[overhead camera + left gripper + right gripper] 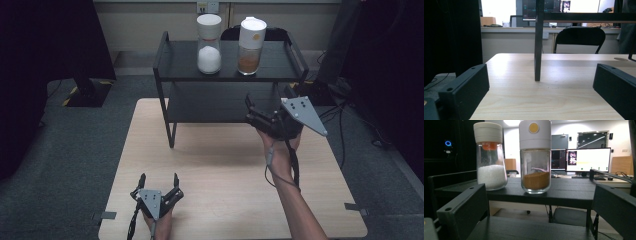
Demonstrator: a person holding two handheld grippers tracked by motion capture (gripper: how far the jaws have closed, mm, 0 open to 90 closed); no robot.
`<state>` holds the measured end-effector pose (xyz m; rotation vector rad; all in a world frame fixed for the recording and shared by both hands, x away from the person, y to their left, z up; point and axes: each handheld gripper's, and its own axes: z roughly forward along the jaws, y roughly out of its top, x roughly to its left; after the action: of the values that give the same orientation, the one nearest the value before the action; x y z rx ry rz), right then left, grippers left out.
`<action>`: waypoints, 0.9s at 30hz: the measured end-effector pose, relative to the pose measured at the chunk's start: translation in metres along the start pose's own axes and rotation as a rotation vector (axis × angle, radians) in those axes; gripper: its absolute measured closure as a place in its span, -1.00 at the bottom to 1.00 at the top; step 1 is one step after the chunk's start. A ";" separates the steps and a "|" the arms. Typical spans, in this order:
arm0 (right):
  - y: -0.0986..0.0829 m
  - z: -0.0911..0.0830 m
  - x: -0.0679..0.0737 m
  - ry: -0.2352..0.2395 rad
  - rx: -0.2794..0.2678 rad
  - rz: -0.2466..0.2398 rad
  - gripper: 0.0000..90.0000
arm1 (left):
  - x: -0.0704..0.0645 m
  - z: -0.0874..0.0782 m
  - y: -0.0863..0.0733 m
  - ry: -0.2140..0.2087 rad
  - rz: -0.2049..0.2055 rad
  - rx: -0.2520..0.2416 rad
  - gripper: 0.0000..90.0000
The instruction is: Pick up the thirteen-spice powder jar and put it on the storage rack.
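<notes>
Item: glass jar of brown granules with tall white lid [535,157], upright on black metal two-tier shelf [272,70], beside glass jar of white crystals [490,157].

Step, judged: approach. Right claw [256,116] raised before the shelf, jaws apart, empty; next it must rise and close round the jar.

Left claw [159,184] low on pale wooden desk [220,165], jaws apart.

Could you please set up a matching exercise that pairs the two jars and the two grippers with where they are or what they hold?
1. left jar
2. right jar
3. left gripper
4. right gripper

a. raised near the rack
b. brown powder
c. white grains
d. low at the table's near edge

Pairs: 1-c, 2-b, 3-d, 4-a
</notes>
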<state>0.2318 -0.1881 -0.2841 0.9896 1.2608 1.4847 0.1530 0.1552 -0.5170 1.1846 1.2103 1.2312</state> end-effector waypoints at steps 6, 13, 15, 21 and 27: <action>-0.013 -0.014 -0.007 0.000 0.006 -0.009 -1.00 | 0.000 0.000 0.000 0.000 0.000 0.000 -1.00; -0.029 -0.023 -0.016 -0.026 0.021 -0.012 -1.00 | 0.000 0.000 0.000 0.000 0.000 0.000 -1.00; -0.034 -0.026 -0.018 -0.029 0.027 -0.012 -1.00 | 0.000 0.000 0.000 0.001 0.000 0.000 -1.00; -0.050 -0.040 -0.022 -0.040 0.028 -0.028 -1.00 | 0.000 0.000 0.000 0.003 0.000 0.000 -1.00; -0.069 -0.056 -0.025 -0.045 0.044 -0.040 -1.00 | 0.000 0.000 0.000 0.003 0.000 0.000 -1.00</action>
<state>0.1944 -0.2225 -0.3610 1.0154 1.2786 1.4024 0.1530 0.1547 -0.5170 1.1835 1.2121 1.2335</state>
